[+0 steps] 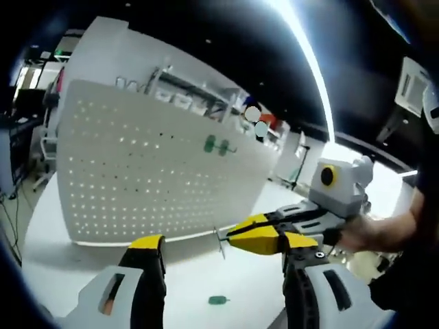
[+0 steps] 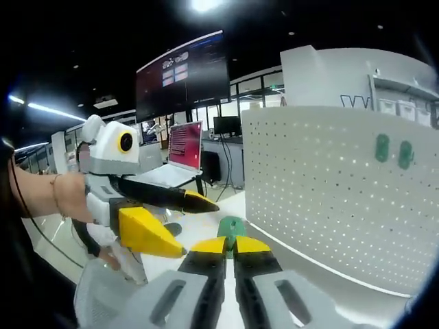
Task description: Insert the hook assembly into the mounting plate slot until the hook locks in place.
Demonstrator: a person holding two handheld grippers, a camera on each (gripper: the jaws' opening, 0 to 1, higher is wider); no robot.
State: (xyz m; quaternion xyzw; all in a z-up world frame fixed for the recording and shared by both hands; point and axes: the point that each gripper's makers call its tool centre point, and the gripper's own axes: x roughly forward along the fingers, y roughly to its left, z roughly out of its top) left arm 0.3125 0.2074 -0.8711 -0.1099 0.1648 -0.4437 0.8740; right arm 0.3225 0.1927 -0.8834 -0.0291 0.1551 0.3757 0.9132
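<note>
Hook assembly, a small green plastic base with a thin metal prong (image 2: 231, 227), sat pinched between my right gripper (image 2: 230, 245) jaws, which were closed on it. In the left gripper view the same gripper came in from the right, yellow tips together, the thin prong (image 1: 220, 241) sticking out toward the board. I judged it was held that way so the prong led into a hole.

White perforated pegboard mounting plate (image 1: 137, 171) stood upright on the white table (image 1: 41, 226), just beside the held hook, not yet touching as far as I could tell. Two green hooks (image 1: 217, 145) were already seated high on the board.

My left gripper (image 1: 223, 257) had its yellow-tipped jaws spread wide, holding nothing, low in front of the plate; probably kept back to leave the board in sight. A loose green piece (image 1: 217, 299) lay on the table between those jaws.

Insertion was not yet done, by my read. A person's hand (image 1: 374, 233) was on the right gripper's handle.
</note>
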